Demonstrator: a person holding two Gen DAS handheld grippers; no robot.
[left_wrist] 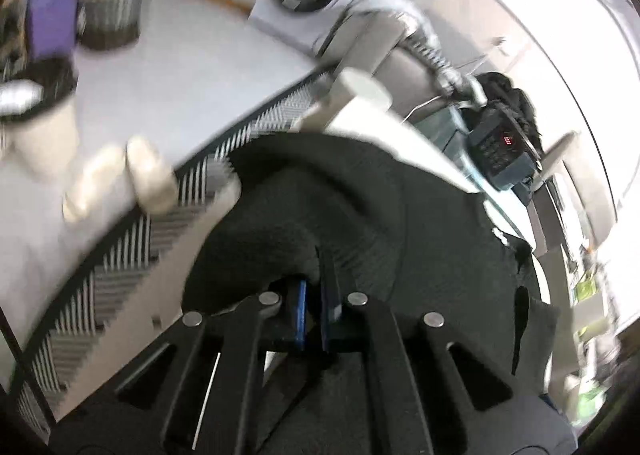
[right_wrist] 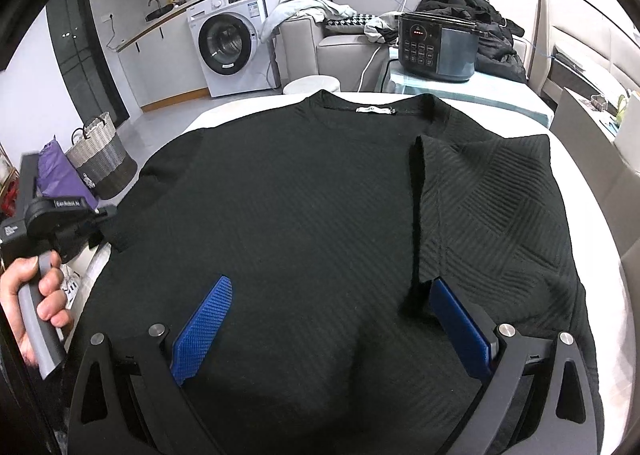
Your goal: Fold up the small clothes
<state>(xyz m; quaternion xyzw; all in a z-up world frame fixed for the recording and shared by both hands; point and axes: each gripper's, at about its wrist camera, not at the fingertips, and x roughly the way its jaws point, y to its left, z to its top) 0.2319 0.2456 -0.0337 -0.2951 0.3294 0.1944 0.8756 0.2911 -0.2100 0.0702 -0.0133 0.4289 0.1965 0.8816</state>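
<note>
A black textured top [right_wrist: 304, 191] lies spread on a white table [right_wrist: 576, 167], collar at the far side, its right side folded inward [right_wrist: 488, 207]. My right gripper [right_wrist: 332, 291] is open just above the near hem, its blue pads wide apart. My left gripper [left_wrist: 316, 279] is shut on the top's left sleeve edge [left_wrist: 288, 215], lifting a fold of black cloth; the view is blurred. In the right wrist view the left gripper [right_wrist: 106, 223] is at the left sleeve, held by a hand.
A pressure cooker [right_wrist: 438, 47] stands on a glass table behind. A washing machine [right_wrist: 232, 47], sofa with clothes [right_wrist: 320, 27], woven basket [right_wrist: 102, 159] and a purple bag [right_wrist: 60, 175] stand on the floor at left. A striped rug [left_wrist: 120, 263] lies below.
</note>
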